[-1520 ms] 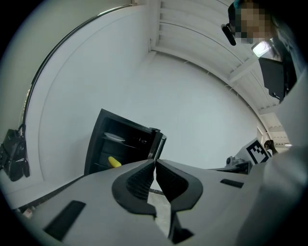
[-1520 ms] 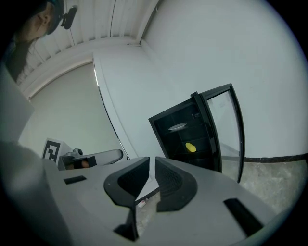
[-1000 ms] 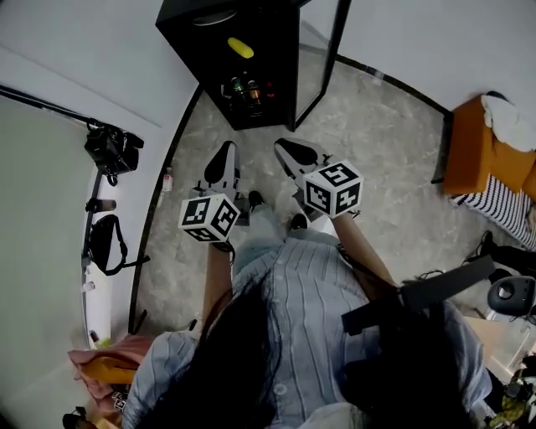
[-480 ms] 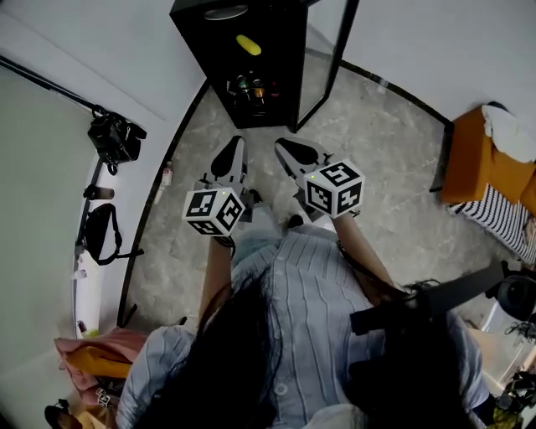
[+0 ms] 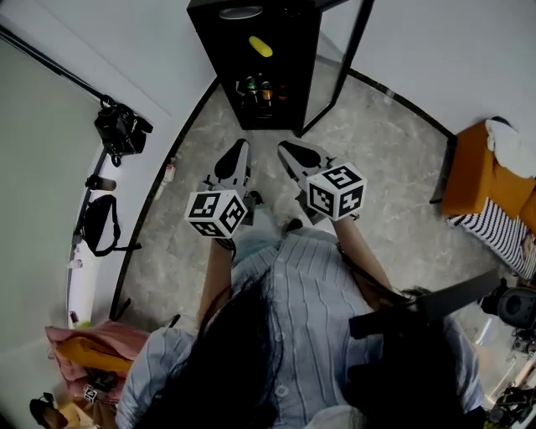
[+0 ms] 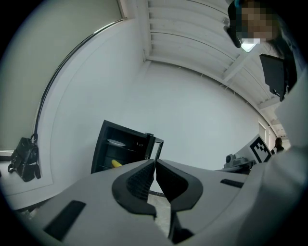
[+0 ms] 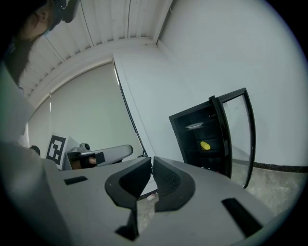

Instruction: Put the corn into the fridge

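Corn: we see the yellow corn cob (image 5: 260,47) lying on a shelf inside the black fridge (image 5: 216,52), whose glass door (image 5: 347,50) is open.
Left tongs (image 6: 155,167): we note jaws pressed together, nothing between them.
Right tongs (image 7: 151,166): closed, empty.

fridge (image 5: 216,46) ahead, door (image 5: 349,52) open at its right | corn (image 5: 260,46) on shelf inside, plate (image 5: 240,12) above, bottles (image 5: 260,88) below | left gripper (image 5: 238,152), right gripper (image 5: 290,151) side by side before fridge, apart from it

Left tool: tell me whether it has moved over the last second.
Yes, slightly: the left tool has drifted right, away from the small bottle by the wall.
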`<state>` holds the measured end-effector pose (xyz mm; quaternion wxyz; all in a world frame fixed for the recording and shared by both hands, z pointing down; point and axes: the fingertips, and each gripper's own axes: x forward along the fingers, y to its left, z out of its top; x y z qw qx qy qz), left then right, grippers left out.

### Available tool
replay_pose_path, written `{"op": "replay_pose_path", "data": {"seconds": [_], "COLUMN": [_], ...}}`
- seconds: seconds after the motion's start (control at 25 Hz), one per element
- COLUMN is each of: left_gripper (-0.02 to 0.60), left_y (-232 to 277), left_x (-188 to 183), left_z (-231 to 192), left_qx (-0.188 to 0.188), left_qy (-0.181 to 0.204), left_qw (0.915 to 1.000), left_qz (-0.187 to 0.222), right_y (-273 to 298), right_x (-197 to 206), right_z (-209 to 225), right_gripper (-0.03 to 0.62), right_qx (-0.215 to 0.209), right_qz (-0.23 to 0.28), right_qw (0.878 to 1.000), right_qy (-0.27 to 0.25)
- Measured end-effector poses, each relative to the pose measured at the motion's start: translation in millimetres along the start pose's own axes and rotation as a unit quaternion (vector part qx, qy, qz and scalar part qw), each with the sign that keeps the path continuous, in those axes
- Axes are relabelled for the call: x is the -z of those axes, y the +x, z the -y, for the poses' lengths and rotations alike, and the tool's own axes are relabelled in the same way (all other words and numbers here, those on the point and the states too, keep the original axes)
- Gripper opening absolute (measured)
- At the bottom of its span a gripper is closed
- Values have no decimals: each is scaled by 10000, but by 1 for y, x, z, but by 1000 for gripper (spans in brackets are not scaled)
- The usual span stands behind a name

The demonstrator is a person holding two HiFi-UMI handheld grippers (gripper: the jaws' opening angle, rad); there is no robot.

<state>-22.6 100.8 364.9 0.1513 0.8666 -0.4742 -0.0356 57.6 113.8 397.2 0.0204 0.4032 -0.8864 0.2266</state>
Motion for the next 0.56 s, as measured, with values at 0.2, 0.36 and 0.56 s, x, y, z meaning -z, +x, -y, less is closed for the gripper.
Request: {"op": "replay_pose_path", "data": {"seconds": [0.2,0.36,0.56], "left_gripper": [21,21,21], "left_y": [-3,3,7], "left_x": [1,3,5], "left_z": [-2,-1,-2], "left_qx": [-56,-34,-41], "left_qy": [-48,-52,-69], "left_qw": [10000,10000,9999], "left_qz": [7,-31,-60], "right_y": [1,1,2], "right_x": [3,2,3], "right_z": [-3,3,8], "right_gripper": [28,28,28], "right_qx": [-39,-16,2], "right_qz": [-61,-72,-96], "right_qw": [10000,10000,9999], "right_qy": [-18,-1,32]}}
